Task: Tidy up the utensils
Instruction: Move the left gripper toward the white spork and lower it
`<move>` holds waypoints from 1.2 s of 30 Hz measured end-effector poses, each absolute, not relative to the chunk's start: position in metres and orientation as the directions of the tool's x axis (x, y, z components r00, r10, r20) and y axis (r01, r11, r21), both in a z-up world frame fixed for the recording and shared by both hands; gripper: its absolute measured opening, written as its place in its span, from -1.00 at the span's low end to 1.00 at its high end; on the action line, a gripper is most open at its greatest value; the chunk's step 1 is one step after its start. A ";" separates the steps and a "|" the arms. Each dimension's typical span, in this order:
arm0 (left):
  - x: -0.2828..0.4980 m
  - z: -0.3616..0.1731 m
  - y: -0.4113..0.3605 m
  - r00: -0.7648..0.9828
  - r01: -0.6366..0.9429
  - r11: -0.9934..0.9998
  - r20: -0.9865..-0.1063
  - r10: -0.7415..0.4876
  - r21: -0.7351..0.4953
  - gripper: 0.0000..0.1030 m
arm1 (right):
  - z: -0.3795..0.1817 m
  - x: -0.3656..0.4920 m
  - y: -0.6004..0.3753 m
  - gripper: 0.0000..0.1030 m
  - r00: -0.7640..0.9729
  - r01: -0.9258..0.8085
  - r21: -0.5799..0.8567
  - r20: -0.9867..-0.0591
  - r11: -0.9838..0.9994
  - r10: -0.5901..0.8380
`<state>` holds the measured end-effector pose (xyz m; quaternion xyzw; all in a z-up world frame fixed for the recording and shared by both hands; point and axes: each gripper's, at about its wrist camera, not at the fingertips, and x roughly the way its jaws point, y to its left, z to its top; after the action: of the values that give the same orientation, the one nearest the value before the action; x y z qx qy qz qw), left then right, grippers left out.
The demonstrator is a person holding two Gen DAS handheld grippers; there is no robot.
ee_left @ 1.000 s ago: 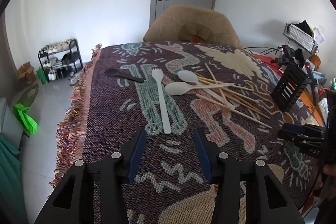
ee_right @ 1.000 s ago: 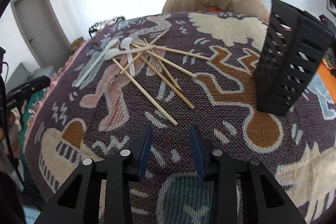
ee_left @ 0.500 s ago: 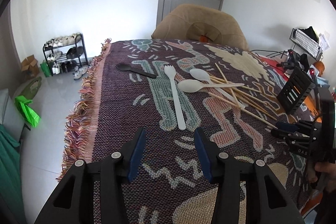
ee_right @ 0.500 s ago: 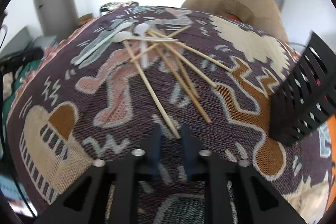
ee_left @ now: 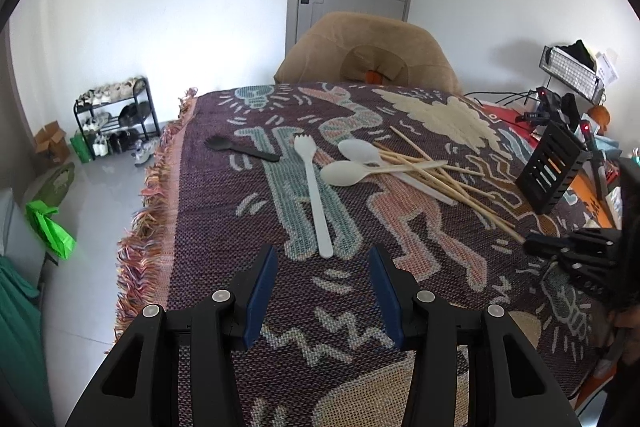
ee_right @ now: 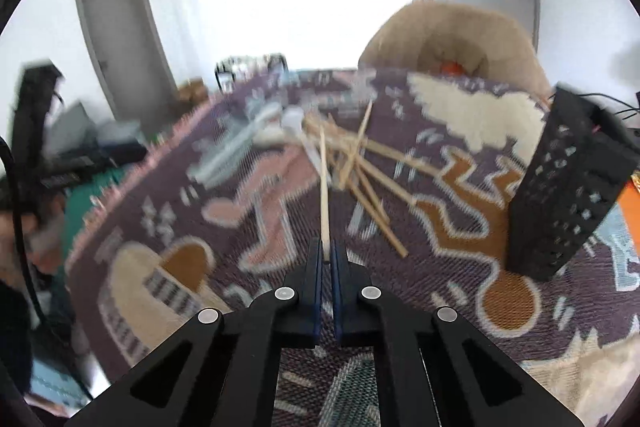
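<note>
On the patterned tablecloth (ee_left: pixel 224 227) lie a white fork (ee_left: pixel 314 191), a black fork (ee_left: pixel 240 151), two white spoons (ee_left: pixel 344 173) and a heap of wooden chopsticks (ee_left: pixel 440 179). My left gripper (ee_left: pixel 323 255) stands open just short of the white fork's handle end, with nothing between its fingers. My right gripper (ee_right: pixel 328 251) has its jaws closing tight on the near end of one chopstick (ee_right: pixel 325 187), which rises out of the heap (ee_right: pixel 360 163). It also shows in the left wrist view, where the right gripper (ee_left: pixel 530 247) is low at the right. A black slotted utensil holder (ee_right: pixel 560 187) stands to its right.
The cloth's fringed edge (ee_left: pixel 156 195) marks the table's left side. A tan padded chair (ee_left: pixel 368 51) stands behind the far edge. Cables and small devices (ee_left: pixel 560 107) crowd the far right behind the holder (ee_left: pixel 552 167). A shoe rack (ee_left: pixel 116 115) stands on the floor.
The right gripper's jaws went from open to shut on a chopstick's near end, and that chopstick has lifted and swung upright in view. The left gripper stayed open and hardly moved.
</note>
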<state>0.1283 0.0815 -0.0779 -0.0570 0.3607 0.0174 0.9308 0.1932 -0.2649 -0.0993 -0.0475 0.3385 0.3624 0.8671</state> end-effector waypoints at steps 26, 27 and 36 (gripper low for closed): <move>0.231 -0.066 0.089 0.683 -0.041 0.997 -0.730 -0.016 -0.061 -0.24 | -0.028 0.208 -0.325 -0.89 0.698 -0.558 0.282 -0.349 0.781 0.625; 0.237 -0.068 0.091 0.674 -0.041 0.997 -0.739 -0.020 -0.065 -0.25 | -0.028 0.209 -0.326 -0.89 0.702 -0.554 0.281 -0.347 0.783 0.621; 0.303 -0.091 0.099 0.529 -0.069 0.995 -0.848 -0.030 -0.077 -0.25 | -0.025 0.216 -0.333 -0.89 0.718 -0.538 0.281 -0.342 0.795 0.606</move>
<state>0.3030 0.0993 -0.0907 -0.0506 0.4853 0.0112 0.8728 0.2157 -0.3328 -0.0253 0.0810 0.2126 0.3098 0.9232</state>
